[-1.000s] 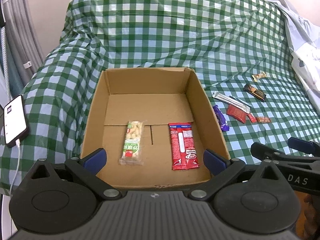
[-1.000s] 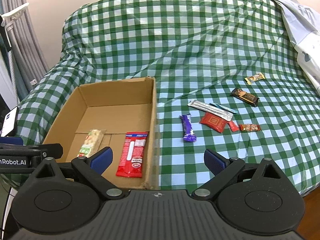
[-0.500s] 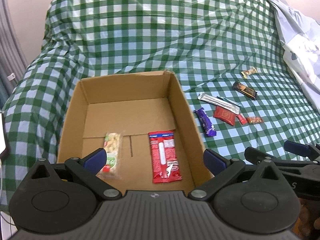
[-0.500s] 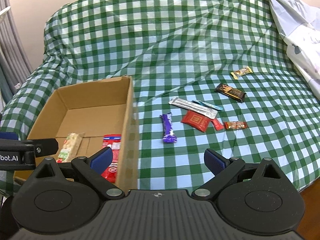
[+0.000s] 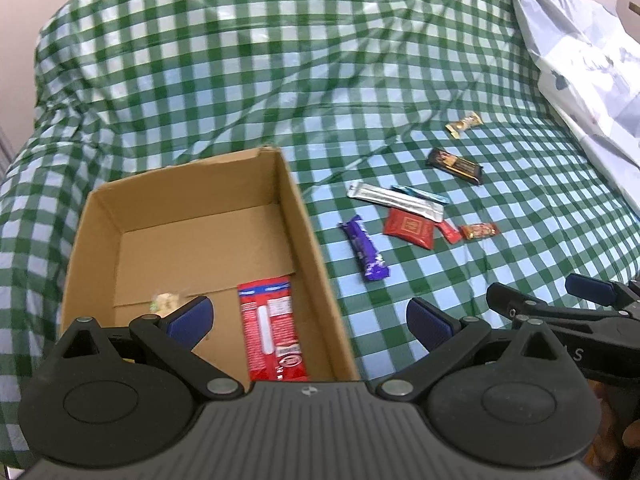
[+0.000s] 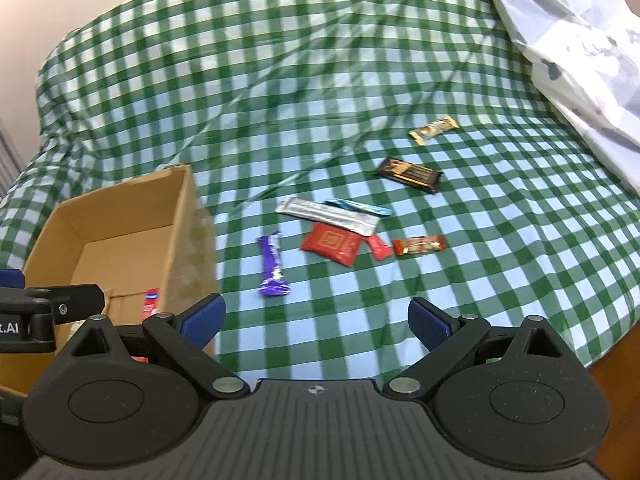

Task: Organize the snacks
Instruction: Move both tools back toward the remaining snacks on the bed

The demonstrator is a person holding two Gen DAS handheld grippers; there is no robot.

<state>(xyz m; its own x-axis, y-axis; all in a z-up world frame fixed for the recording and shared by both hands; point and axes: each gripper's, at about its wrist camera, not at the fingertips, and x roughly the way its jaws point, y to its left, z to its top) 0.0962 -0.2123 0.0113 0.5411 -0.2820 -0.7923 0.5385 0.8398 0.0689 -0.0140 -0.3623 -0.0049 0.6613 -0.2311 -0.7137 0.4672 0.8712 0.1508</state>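
Both grippers' jaws spread and empty, left gripper [image 5: 308, 320] over cardboard box [image 5: 296, 200], right gripper [image 6: 316, 318] near purple bar [image 6: 273, 266]

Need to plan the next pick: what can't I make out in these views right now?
- Pale nut bar in the brown cardboard box: left wrist view, mostly hidden behind the left tongs.
- Long red wrapper: print blurred; right wrist view shows only a sliver.
- Small red sachet: partly under the silver stick pack.

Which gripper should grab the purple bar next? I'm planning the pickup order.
Probably the right. The right gripper is open, empty and faces the purple bar on the checked cloth. The left gripper, also open, hangs over the cardboard box, whose wall stands between.
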